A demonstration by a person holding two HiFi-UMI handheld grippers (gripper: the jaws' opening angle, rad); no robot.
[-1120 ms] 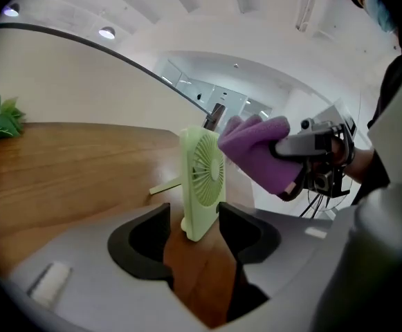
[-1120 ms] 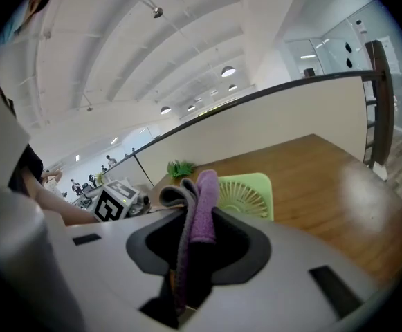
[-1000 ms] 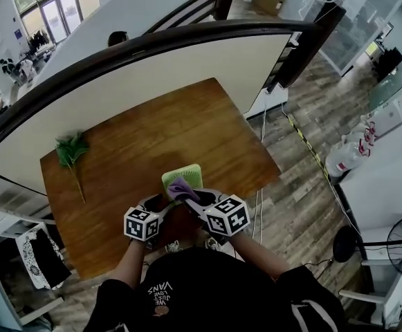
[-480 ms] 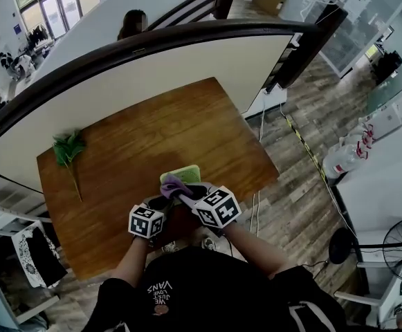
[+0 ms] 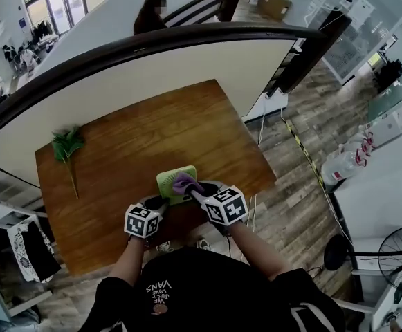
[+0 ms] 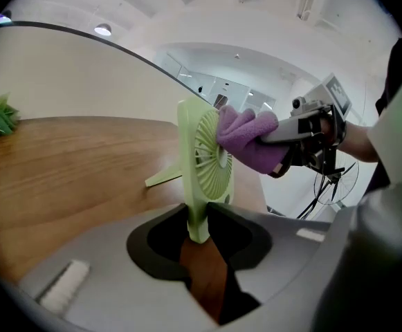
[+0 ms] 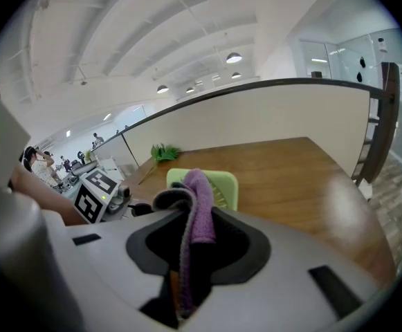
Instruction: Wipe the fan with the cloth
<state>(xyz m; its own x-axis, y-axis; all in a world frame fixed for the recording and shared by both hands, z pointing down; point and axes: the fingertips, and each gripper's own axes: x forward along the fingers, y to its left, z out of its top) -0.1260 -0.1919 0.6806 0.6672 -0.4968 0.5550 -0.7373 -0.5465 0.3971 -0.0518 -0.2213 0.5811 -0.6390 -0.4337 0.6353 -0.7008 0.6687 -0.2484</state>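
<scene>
Closing in since a second ago, left tool (image 6: 198,220) clamps the lower edge of the upright pale-green plastic fan (image 6: 211,151) on the wooden table (image 5: 152,130). Right tool (image 7: 190,221) pinches a fuzzy purple cloth (image 6: 245,140) against the round slatted grille. Leafy sprig (image 5: 66,146) lies well apart.

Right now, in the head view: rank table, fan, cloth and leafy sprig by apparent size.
1. table: largest by far.
2-3. fan and leafy sprig: these look about alike. The fan is partly covered, so I won't rank them.
4. cloth: smallest.
</scene>
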